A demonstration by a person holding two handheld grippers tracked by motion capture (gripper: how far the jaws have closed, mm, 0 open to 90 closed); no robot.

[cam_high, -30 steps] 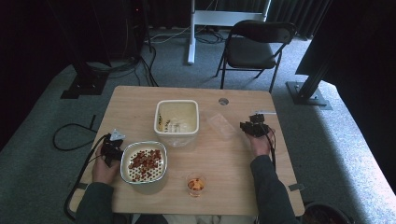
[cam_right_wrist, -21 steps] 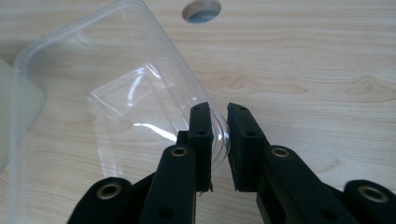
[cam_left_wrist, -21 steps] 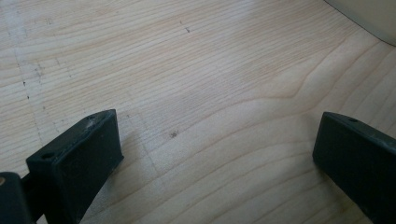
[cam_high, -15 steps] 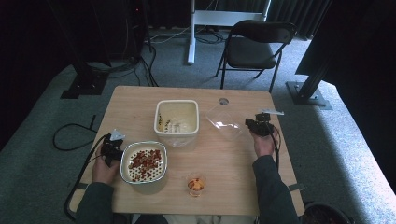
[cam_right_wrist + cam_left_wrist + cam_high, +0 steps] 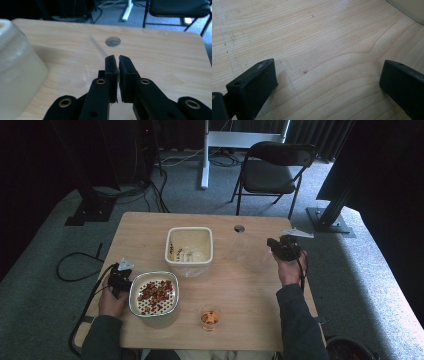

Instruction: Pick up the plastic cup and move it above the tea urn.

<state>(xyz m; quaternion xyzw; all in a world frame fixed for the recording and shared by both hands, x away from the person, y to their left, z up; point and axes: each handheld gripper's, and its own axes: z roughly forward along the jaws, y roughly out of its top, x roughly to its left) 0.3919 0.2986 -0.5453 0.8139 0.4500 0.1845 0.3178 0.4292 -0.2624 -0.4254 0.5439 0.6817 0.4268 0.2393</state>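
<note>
A clear plastic lid (image 5: 247,251) hangs tilted over the right side of the table, and my right gripper (image 5: 274,246) is shut on its edge. In the right gripper view the jaws (image 5: 117,60) are pressed nearly together, with the lid's thin clear edge (image 5: 98,47) running away from them. My left gripper (image 5: 120,279) rests on the table at the front left, beside a white bowl of red-brown pieces (image 5: 155,293). Its jaws (image 5: 329,82) stand wide open over bare wood. A cream square tub (image 5: 190,251) stands mid-table.
A small glass (image 5: 210,317) with orange contents stands near the front edge. There is a round hole (image 5: 239,228) in the table (image 5: 145,227) behind the lid. A folding chair (image 5: 275,167) and a white stand leg sit beyond the far edge.
My right gripper has shifted slightly right and back with the clear lid, whose free end has tipped up. The left gripper has stayed put.
</note>
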